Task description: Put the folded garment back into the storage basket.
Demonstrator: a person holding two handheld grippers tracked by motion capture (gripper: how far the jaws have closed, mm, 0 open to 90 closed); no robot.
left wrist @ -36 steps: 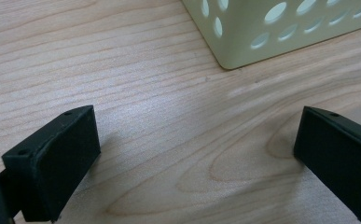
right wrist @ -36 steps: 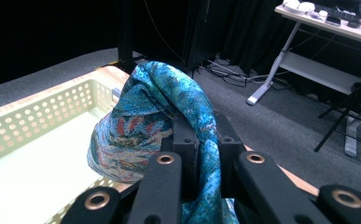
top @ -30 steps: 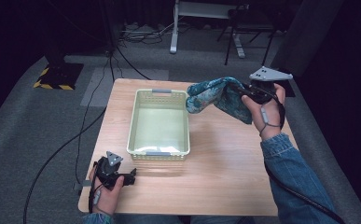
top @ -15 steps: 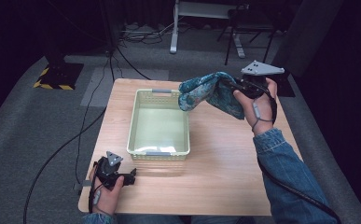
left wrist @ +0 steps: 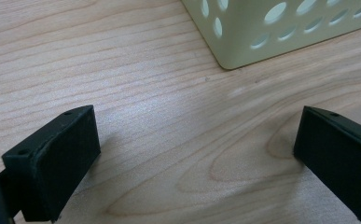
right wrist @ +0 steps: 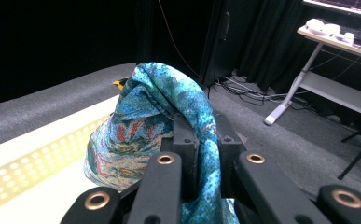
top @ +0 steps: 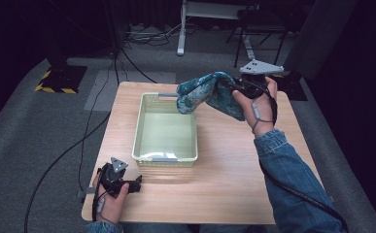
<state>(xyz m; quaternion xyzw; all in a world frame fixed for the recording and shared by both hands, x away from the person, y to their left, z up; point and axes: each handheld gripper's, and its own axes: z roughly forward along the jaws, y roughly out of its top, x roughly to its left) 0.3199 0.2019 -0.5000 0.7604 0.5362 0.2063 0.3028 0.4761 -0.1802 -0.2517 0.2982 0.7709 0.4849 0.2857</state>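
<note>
Right gripper [top: 231, 87] raised, jaws clamping teal cloth [top: 202, 92] over basket [top: 144, 124] corner

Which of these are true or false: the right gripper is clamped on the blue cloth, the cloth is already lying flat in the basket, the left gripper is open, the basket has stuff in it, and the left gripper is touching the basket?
1. The right gripper is clamped on the blue patterned cloth. True.
2. The cloth lies flat in the basket. False: it hangs in the air from the right gripper, over the basket's far right corner.
3. The left gripper is open. True: its jaws stand wide apart with bare table between them.
4. The basket holds several things. False: its floor is bare.
5. The left gripper touches the basket. False: it rests on the table near the basket's near left corner, apart from it.
</note>
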